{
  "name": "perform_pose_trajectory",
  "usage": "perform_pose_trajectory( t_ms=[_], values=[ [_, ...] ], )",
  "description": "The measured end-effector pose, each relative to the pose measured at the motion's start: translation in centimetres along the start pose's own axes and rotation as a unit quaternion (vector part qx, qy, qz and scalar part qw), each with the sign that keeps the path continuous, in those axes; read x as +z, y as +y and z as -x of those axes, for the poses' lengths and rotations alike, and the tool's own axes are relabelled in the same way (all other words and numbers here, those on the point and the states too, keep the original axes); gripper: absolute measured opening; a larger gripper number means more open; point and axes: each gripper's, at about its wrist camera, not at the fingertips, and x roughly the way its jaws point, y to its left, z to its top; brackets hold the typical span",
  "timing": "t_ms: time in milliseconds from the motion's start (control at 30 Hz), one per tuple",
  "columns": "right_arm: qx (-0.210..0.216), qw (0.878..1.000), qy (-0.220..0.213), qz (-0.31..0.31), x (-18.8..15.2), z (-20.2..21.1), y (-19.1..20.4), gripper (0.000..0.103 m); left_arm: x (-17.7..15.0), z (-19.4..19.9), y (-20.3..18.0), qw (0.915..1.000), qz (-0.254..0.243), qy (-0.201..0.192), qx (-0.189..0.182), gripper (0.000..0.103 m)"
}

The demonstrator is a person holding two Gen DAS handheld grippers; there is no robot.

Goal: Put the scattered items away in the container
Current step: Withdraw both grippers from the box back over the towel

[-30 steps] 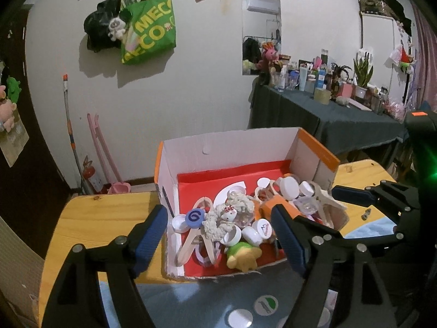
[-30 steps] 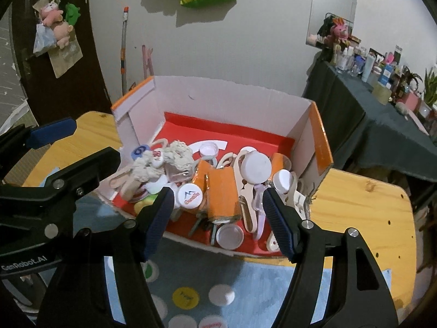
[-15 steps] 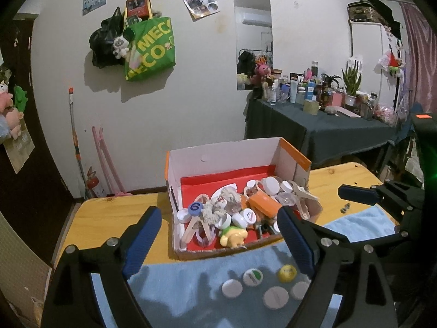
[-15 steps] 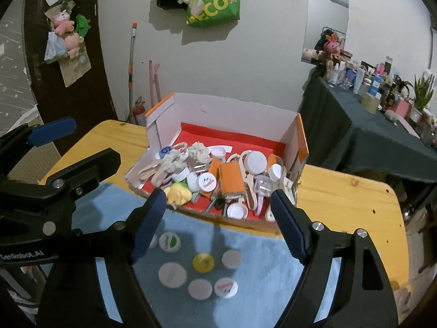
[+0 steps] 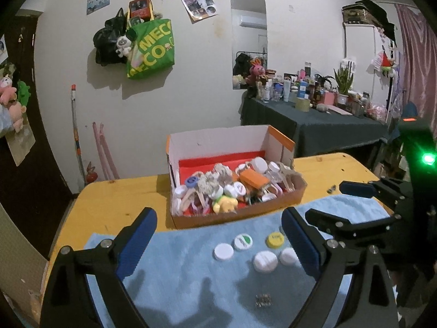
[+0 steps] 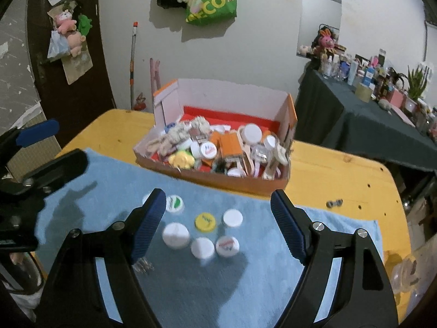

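1. Nearest to us, both claws hang above the blue towel (image 6: 191,287) with nothing in them. The left gripper (image 5: 218,243) has its jaws spread wide, and so does the right gripper (image 6: 218,224).
2. A small metal clip cluster (image 5: 263,299) lies on the towel close in, and the left claw is nearer to it.
3. Just past it sit the loose caps, side by side: a yellow cap (image 6: 205,221), a green-marked cap (image 6: 174,203), a red-printed cap (image 6: 227,246) and several plain white caps (image 6: 176,235). In the right view they lie between the right claw's fingers (image 6: 147,227), though well below them.
4. Off the towel, on the bare wood to the right, lies a small bolt (image 6: 334,203).
5. Beyond the towel's far edge stands the box (image 6: 213,180), touching the towel, already heaped with clips, lids and a yellow toy (image 6: 181,160).
6. We judge that we are between placements, with the caps, the clip cluster and the bolt left to clear.
7. Next we would lower the right claw over one cap, probably the yellow one, and close on its rim. The caps are low and close together, so the fingers must come down straight to avoid nudging the neighbours.
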Motion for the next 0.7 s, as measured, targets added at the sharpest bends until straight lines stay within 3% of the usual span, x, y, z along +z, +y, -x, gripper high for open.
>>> perform_pose_trajectory(
  t_ms=[267,700],
  values=[
    [-0.007,0.999,0.029,-0.012,-3.0,-1.6,-1.9,0.079,-3.3,0.1,-1.0,0.9996,-0.023,0.008,-0.012,0.095],
    [-0.03,0.995,0.088,0.045,-6.0,-5.1,-2.7,0.079,-7.6,-3.7,-2.4,0.9918,-0.073,0.062,-0.085,0.095]
  ],
)
